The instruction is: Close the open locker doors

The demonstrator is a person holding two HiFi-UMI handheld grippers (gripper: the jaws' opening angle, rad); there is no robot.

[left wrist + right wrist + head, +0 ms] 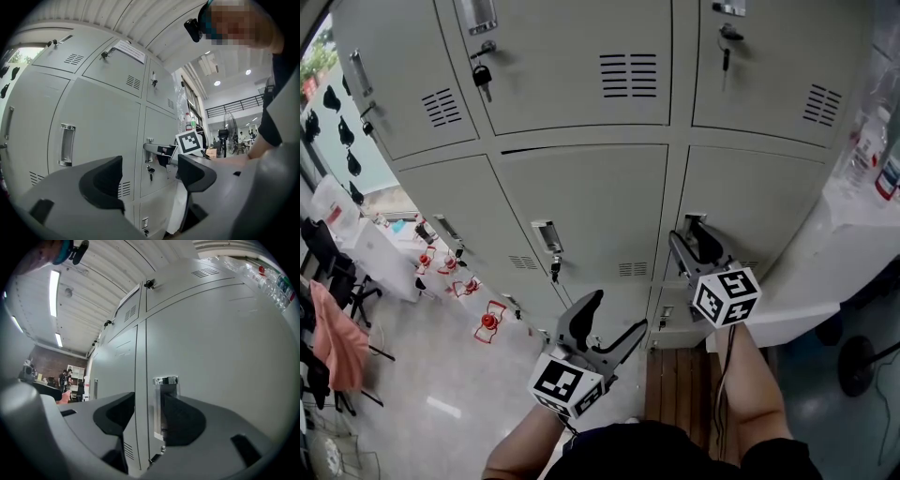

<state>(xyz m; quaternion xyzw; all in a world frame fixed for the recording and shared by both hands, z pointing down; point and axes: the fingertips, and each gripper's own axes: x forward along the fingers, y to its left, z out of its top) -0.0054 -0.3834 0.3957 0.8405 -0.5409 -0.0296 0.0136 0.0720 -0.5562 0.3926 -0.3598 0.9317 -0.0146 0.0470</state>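
Grey metal lockers (581,202) fill the head view. My right gripper (697,241) is up against the right-hand middle door (759,202), at its recessed metal handle (165,397). Its jaws stand apart: the handle lies just beyond the right jaw and the door seam shows between them. That door looks flush with its frame. The middle door (591,187) shows a thin dark gap along its top edge. My left gripper (612,322) hangs lower, off the lockers, open and empty. From the left gripper view (150,176) the right gripper (161,153) is seen at the handle.
Keys hang in several locks (482,77). A white ledge (825,267) with bottles (874,150) juts out at the right. A wooden bench (675,384) stands below the lockers. Red items (487,323) and an orange cloth (333,337) lie at the left, a fan base (858,366) at the right.
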